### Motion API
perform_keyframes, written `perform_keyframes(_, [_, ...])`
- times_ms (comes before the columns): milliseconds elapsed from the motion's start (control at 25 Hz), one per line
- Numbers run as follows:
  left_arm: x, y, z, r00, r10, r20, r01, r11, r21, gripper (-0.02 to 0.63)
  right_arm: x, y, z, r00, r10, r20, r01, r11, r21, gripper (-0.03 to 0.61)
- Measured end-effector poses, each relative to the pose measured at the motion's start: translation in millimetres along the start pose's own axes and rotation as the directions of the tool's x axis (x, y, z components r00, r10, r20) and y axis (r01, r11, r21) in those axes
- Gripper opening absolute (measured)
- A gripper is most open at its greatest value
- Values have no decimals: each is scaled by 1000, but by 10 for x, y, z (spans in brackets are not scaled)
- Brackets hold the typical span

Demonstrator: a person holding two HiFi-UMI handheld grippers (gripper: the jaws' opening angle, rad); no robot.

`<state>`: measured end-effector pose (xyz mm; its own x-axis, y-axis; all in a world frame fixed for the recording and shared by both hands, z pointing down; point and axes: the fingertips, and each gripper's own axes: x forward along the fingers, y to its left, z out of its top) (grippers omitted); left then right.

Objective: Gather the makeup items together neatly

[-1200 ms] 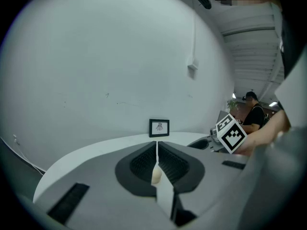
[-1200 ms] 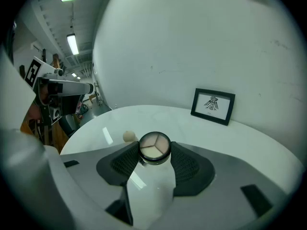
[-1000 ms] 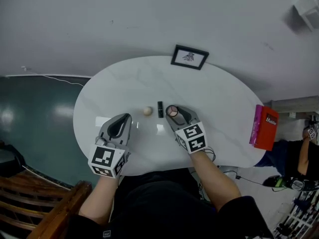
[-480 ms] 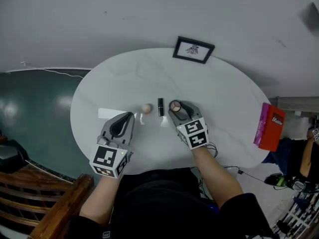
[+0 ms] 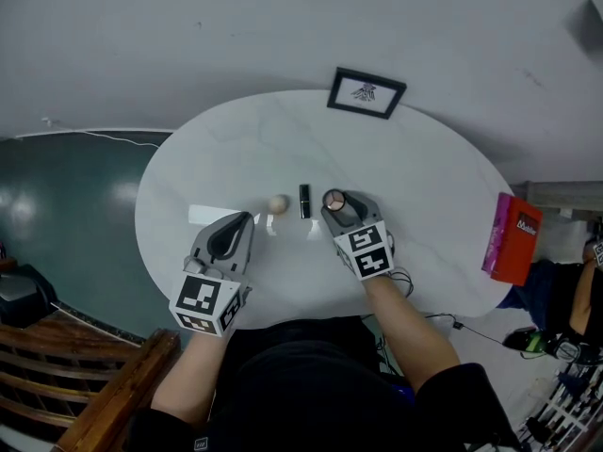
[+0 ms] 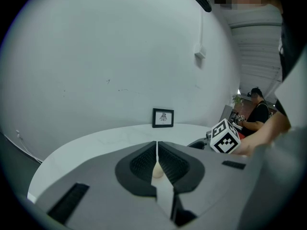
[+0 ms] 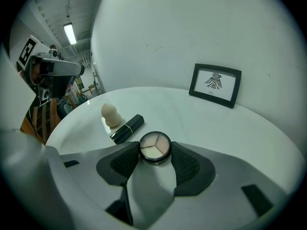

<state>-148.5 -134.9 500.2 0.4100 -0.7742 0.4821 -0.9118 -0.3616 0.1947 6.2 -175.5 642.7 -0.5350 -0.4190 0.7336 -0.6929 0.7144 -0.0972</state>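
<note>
Round compact (image 7: 155,146) with black rim, clamped in the right gripper (image 7: 155,153) jaws at mid-counter. The right gripper view shows three pale pans; the head view shows only a pinkish disc. Just left lies a glossy black lipstick (image 7: 127,128), then a beige egg-shaped sponge (image 7: 110,115) — in a row, apart. Left gripper (image 5: 247,220) jaws together, empty, near-left of sponge. Glossy white oval counter (image 5: 405,177) — bare room all round. Frame (image 5: 366,93) at far edge, red box (image 5: 512,243) at right edge.
</note>
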Motion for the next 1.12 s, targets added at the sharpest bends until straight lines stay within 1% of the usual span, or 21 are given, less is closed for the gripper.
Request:
perform_keyframes(320, [-227,-64,107,999,-8,53,7,1000,13,21,-265,13,84,998,-21,59,19,999,37,207])
perform_keyframes(520, [-459,-128,194,995,-30,99,27,999,33,21,-622,60,299,987,-92,135,85,995,58,207])
perform_keyframes(720, [-679,-252,357,986,-76,149,66,995,74,21,-1103,190,578,964,-148,223,134,988,76,206])
perform_keyframes(840, [-777,-327,467,979,-91,183,75,993,91,21,-1398,273,733,945,-164,282,148,986,77,199])
perform_keyframes(1000, [-875,-459,594,972,-95,216,75,992,98,21,-1749,372,893,922,-167,348,160,986,50,148])
perform_keyframes(1120, [-955,-597,690,970,-95,226,73,992,105,21,-1979,401,982,905,-158,394,148,987,55,127])
